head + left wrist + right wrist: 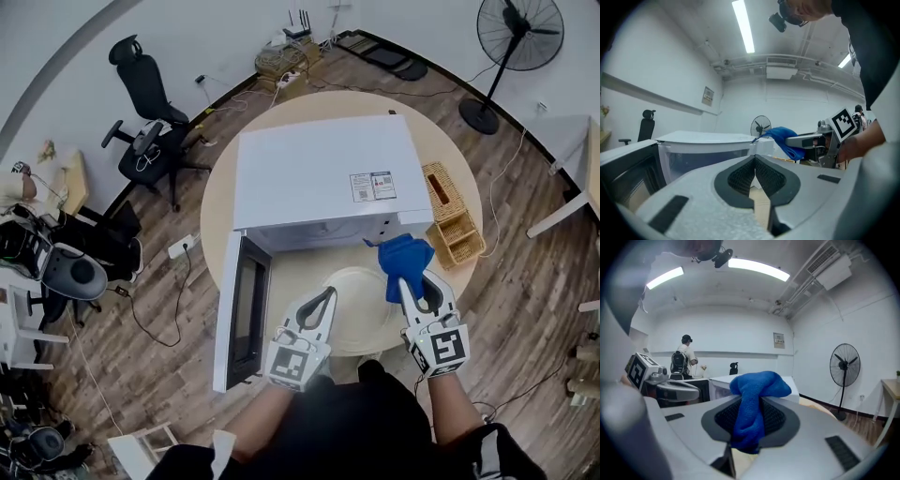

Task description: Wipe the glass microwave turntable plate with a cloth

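Note:
The glass turntable plate (361,314) lies flat on the round table (217,211), in front of the open white microwave (323,178). My right gripper (412,281) is shut on a bunched blue cloth (403,255) and hovers over the plate's far right edge. In the right gripper view the cloth (757,386) bulges out between the jaws of that gripper (749,406). My left gripper (327,294) is at the plate's left edge, and in its own view the left gripper (754,160) is shut with nothing seen between the pads. That view does not show the plate.
The microwave door (246,314) hangs open toward me on the left. Wicker baskets (454,223) stand at the table's right edge. An office chair (150,112) is far left and a floor fan (511,47) far right. A person (684,357) stands in the background.

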Action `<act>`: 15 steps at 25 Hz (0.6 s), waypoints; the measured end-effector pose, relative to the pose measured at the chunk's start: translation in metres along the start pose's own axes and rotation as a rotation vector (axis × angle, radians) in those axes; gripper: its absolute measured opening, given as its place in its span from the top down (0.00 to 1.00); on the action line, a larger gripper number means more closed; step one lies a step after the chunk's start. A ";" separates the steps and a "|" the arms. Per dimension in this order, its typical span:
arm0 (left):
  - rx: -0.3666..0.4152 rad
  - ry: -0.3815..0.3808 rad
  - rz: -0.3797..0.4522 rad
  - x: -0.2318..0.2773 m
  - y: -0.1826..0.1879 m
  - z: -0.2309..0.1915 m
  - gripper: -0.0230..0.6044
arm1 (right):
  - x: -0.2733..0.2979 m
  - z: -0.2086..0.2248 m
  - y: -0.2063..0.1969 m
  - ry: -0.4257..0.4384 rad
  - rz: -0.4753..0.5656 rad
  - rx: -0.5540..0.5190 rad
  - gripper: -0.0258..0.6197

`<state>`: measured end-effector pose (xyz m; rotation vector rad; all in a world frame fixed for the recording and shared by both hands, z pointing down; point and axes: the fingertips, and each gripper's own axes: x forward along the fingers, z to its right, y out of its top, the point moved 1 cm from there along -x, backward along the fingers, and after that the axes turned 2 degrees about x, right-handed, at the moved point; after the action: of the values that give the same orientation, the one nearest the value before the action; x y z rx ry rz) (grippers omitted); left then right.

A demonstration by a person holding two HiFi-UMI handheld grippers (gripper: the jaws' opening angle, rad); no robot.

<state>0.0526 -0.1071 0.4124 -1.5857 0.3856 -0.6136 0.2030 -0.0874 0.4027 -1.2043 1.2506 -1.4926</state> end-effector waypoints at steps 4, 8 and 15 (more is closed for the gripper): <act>0.065 0.005 0.040 0.000 0.022 -0.005 0.95 | -0.005 -0.004 0.047 -0.008 0.103 -0.080 0.82; 0.033 0.031 0.086 -0.004 0.043 -0.007 0.95 | -0.013 -0.004 0.078 -0.051 0.182 -0.129 0.83; 0.091 0.025 0.107 -0.004 0.047 -0.007 0.95 | -0.015 -0.007 0.093 -0.043 0.238 -0.103 0.83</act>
<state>0.0507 -0.1162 0.3655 -1.4625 0.4523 -0.5609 0.2006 -0.0872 0.3083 -1.1036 1.4034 -1.2365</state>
